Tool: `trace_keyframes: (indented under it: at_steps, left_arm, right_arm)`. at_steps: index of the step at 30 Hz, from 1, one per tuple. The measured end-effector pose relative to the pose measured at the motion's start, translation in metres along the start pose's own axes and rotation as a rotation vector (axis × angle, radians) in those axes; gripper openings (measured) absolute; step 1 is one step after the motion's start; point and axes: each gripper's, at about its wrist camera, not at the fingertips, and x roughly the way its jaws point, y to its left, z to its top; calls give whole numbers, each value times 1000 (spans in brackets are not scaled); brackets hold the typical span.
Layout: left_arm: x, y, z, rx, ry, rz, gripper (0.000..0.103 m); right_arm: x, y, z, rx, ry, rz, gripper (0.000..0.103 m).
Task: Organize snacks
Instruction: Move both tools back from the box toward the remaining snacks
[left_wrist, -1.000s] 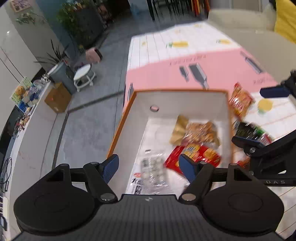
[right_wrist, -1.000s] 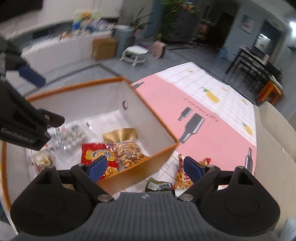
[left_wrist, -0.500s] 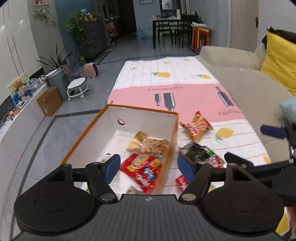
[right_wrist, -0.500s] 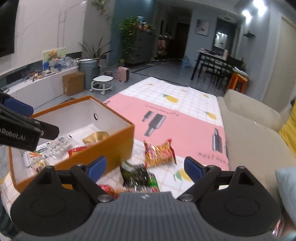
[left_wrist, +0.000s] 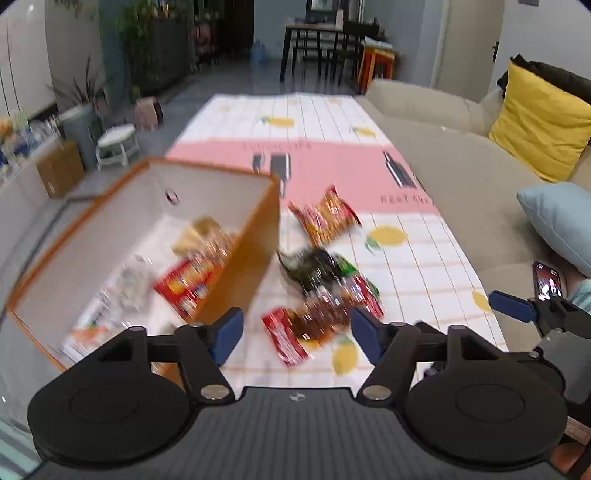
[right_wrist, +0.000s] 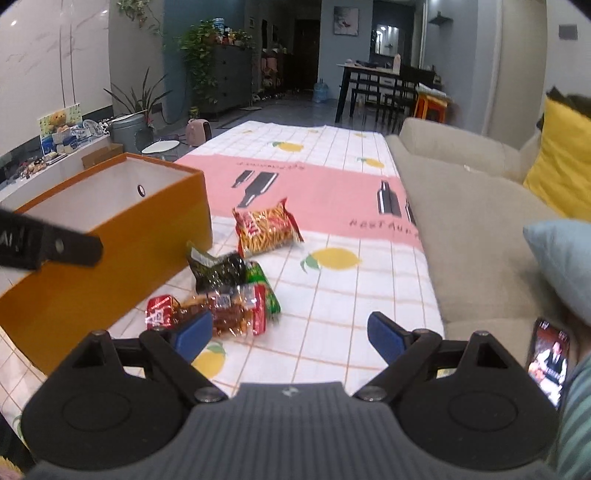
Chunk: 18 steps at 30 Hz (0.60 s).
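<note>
**Both grippers spread and empty above loose snack packets**

The left gripper (left_wrist: 297, 334) hangs with its blue fingers wide apart, nothing between them. Just beyond its fingertips lies a red-and-clear snack packet (left_wrist: 314, 325), with a dark green packet (left_wrist: 314, 267) past that and a red-orange packet of sticks (left_wrist: 325, 216) farther ahead. Left of the left finger stands the orange box (left_wrist: 255, 258).

Only the left wrist view looks down into the box, showing blurred packets (left_wrist: 188, 280) on its white floor. The right wrist view shows just the box's orange outer wall (right_wrist: 110, 266) and white inner side.

The right gripper (right_wrist: 290, 336) is likewise spread and holds nothing. Its left finger (right_wrist: 194, 334) overlaps the near packet (right_wrist: 221, 314); whether they touch is unclear. A lit phone (right_wrist: 548, 356) sits right of its right finger.
</note>
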Motion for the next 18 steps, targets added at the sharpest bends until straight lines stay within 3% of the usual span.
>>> trace_keyframes:
  at_steps: [5, 11, 16, 18]
  left_arm:
    - [23, -3, -10, -8, 72, -22, 83]
    - [50, -10, -13, 74, 108, -29, 83]
    - [74, -17, -6, 181, 90, -42, 83]
    - [83, -18, -4, 217, 89, -56, 84]
  right_arm:
    - [14, -1, -8, -8, 34, 18, 88]
    - [31, 3, -10, -53, 62, 33, 86]
    - [48, -2, -9, -46, 110, 13, 72]
    - [56, -6, -9, -30, 132, 2, 71]
